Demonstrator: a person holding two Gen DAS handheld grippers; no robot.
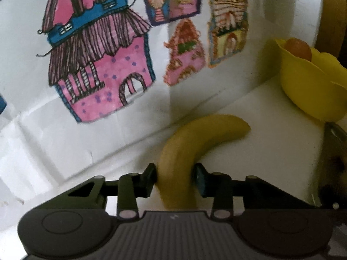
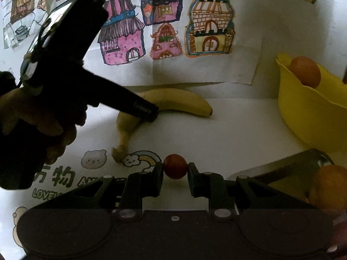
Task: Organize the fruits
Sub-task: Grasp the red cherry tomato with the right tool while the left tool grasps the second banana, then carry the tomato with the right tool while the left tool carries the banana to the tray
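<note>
A yellow banana (image 1: 180,151) lies on the white table, and my left gripper (image 1: 174,176) is shut on its thick middle. From the right wrist view the same banana (image 2: 180,101) curves along the back of the table, with the left gripper (image 2: 149,113) coming down on it from the left. My right gripper (image 2: 175,171) is shut on a small round red fruit (image 2: 175,166) just above the table. A yellow bowl (image 2: 303,117) at the right holds an orange round fruit (image 2: 304,71); the left wrist view also shows this bowl (image 1: 308,82) and the fruit (image 1: 298,47).
A white wall with children's house drawings (image 2: 164,26) stands right behind the banana. A metal tray (image 2: 282,169) at the lower right carries an orange fruit (image 2: 329,184). A person's hand (image 2: 43,121) holds the left gripper. Cartoon prints (image 2: 95,159) mark the table cover.
</note>
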